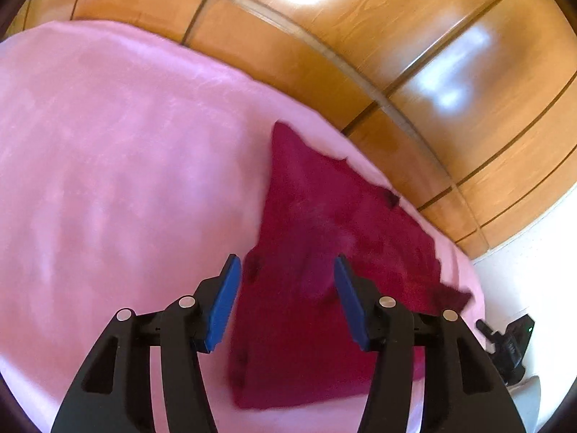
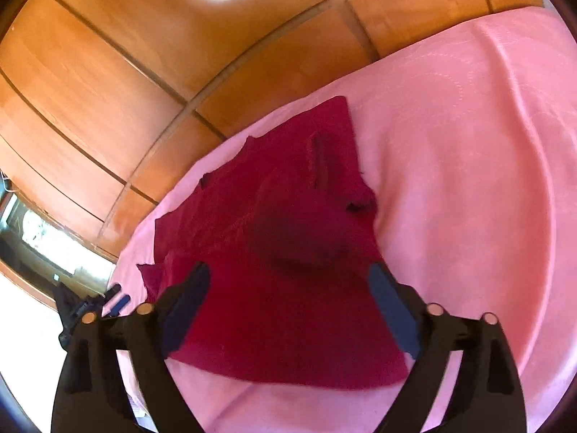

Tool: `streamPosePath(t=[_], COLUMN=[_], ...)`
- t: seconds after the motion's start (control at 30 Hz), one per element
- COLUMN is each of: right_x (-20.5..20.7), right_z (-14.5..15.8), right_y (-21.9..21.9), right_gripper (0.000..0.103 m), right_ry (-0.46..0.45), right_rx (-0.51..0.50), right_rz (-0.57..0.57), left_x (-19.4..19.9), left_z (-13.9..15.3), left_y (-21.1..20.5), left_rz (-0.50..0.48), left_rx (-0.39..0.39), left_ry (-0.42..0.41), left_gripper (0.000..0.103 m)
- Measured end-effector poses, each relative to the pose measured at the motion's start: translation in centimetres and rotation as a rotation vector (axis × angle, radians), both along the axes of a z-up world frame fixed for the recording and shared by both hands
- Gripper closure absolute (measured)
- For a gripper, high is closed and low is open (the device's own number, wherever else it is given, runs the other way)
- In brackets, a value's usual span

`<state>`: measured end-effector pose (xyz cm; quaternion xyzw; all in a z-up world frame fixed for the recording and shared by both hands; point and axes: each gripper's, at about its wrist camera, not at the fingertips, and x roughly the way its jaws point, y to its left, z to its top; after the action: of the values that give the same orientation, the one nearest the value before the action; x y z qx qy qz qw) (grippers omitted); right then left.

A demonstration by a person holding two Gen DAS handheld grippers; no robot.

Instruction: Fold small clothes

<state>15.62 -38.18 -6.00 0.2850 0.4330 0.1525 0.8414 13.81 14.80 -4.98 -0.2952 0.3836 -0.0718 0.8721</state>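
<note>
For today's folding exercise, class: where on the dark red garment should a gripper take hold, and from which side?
Grip the dark red garment at its near hem corners, coming from the near edge over the pink bedspread. The hem lies flat and free there, facing both open grippers, left gripper and right gripper; the far edge is crumpled.

Left gripper (image 1: 286, 270): wide open, blue pads (image 1: 223, 305) well apart, nothing pinched between them, angled down and forward. Right gripper (image 2: 290, 281): same deal, spread wide, dark pads (image 2: 393, 310) apart and holding nothing, also tipped downward. Also shows up small at the lower right edge of the left wrist view, too tiny there to read the fingers.
</note>
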Motion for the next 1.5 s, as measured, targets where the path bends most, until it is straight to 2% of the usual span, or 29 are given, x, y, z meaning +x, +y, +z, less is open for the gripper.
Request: streamPosePath(t=[0.17, 0.2, 0.23, 0.27, 0.3, 0.33, 0.37, 0.43, 0.67, 0.87, 0.97, 1.03, 1.1, 1.13, 1.17, 1.23, 1.3, 1.43, 1.5], right_x=[-2.5, -2.7, -2.6, -2.6, -2.6, -2.4, -2.2, -2.5, -6.2, -13.1, -15.3, -15.8, -15.4, -14.8, -14.5, -13.6, -12.5, -10.2, -9.2], right_z=[-2.5, -3.0, -3.6, -4.0, -4.2, -4.2, -4.1, -3.7, -1.6, -2.0, -2.6, -2.7, -2.2, -1.8, -1.6, -0.8, -0.2, 0.5, 0.6], right_y=[-0.5, -0.3, -0.1, -0.1, 0.1, 0.3, 0.5, 0.8, 1.2, 0.8, 1.0, 0.9, 0.9, 0.8, 0.9, 1.0, 1.2, 2.0, 2.4], right_gripper=[0.016, 0.023, 0.035, 0.041, 0.052, 0.07, 0.078, 0.082, 0.084, 0.085, 0.085, 0.085, 0.082, 0.078, 0.076, 0.063, 0.056, 0.055, 0.054], right_ry=[0.043, 0.057, 0.068, 0.072, 0.071, 0.074, 0.085, 0.079, 0.04, 0.107, 0.154, 0.168, 0.154, 0.147, 0.141, 0.107, 0.085, 0.031, 0.015], right_rx=[-0.063, -0.088, -0.104, -0.11, -0.111, -0.121, -0.133, -0.138, -0.14, -0.168, -0.196, -0.198, -0.21, -0.206, -0.203, -0.228, -0.247, -0.325, -0.358], right_rz=[0.001, 0.005, 0.004, -0.004, -0.01, -0.012, -0.008, -0.004, 0.06, 0.136, 0.168, 0.174, 0.175, 0.165, 0.162, 0.145, 0.137, 0.121, 0.112], left_x=[-2.8, -3.0, -3.2, -3.3, -3.4, -3.5, -3.5, -3.9, -8.1, -15.9, -19.5, -20.4, -20.4, -19.9, -19.5, -18.5, -17.3, -14.6, -12.5], left_z=[-3.0, -3.7, -4.4, -4.9, -5.0, -4.8, -4.7, -4.3, -2.9, -3.7, -4.9, -4.9, -3.8, -3.3, -2.6, -1.5, -0.8, -0.5, -0.8], left_y=[-1.4, -1.9, -2.2, -2.6, -2.8, -3.0, -2.9, -2.6, -2.1, -2.3, -2.3, -2.2, -2.0, -1.8, -1.3, -0.4, -0.4, -0.9, -2.2], left_rz=[-0.118, -0.13, -0.133, -0.138, -0.143, -0.147, -0.146, -0.138, -0.159, -0.197, -0.186, -0.167, -0.16, -0.145, -0.139, -0.139, -0.138, -0.165, -0.178], left_rx=[0.044, 0.058, 0.065, 0.067, 0.066, 0.063, 0.064, 0.066, 0.092, 0.094, 0.067, 0.053, 0.07, 0.085, 0.085, 0.069, 0.093, 0.145, 0.184], left_ry=[0.037, 0.055, 0.072, 0.08, 0.078, 0.077, 0.075, 0.068, 0.035, 0.083, 0.125, 0.126, 0.096, 0.084, 0.063, 0.018, -0.013, -0.044, -0.032], left_gripper=[0.051, 0.051, 0.052, 0.063, 0.068, 0.075, 0.084, 0.09, 0.093, 0.093, 0.093, 0.093, 0.092, 0.085, 0.07, 0.052, 0.052, 0.052, 0.052])
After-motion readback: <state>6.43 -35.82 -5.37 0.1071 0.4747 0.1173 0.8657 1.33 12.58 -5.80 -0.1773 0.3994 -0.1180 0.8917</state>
